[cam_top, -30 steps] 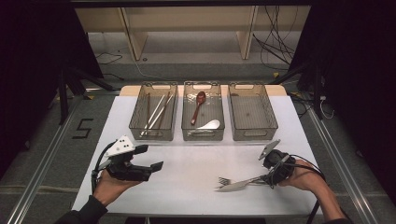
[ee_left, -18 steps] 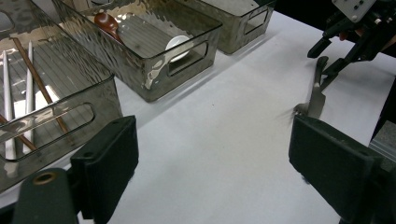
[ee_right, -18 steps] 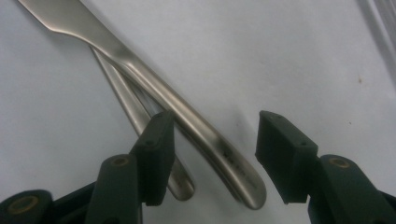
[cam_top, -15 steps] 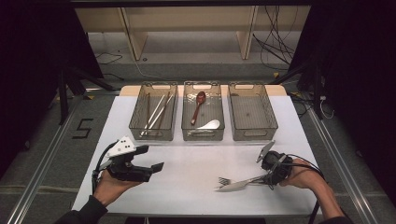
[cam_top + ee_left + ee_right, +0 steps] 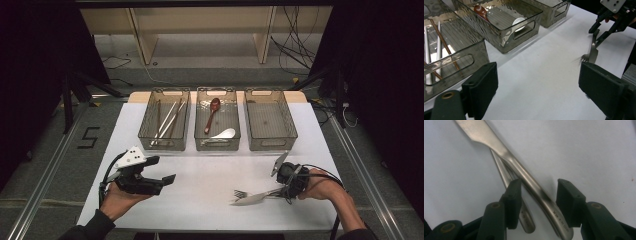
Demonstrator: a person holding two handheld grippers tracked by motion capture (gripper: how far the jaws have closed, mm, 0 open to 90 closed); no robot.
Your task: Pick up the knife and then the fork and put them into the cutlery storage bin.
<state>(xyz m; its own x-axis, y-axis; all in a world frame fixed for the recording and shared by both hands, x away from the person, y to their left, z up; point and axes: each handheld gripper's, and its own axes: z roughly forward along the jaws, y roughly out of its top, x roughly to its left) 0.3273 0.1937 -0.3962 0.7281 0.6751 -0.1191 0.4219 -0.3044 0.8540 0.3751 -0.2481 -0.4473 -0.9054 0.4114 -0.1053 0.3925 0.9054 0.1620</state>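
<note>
the sorting looks part done: chopsticks (image 5: 167,121) fill the left bin (image 5: 165,145), spoons (image 5: 215,117) the middle bin (image 5: 217,144), the right bin (image 5: 270,145) is empty, while the right tongs (image 5: 280,192), jaws apart, straddle the knife (image 5: 257,197) and fork (image 5: 242,193) near the worktop's (image 5: 200,175) front right edge, and the left tongs (image 5: 162,170) hover open.

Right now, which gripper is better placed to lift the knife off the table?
Right. The right gripper already straddles the knife handle, jaws open beside the fork. The left gripper hovers open across the table.
</note>
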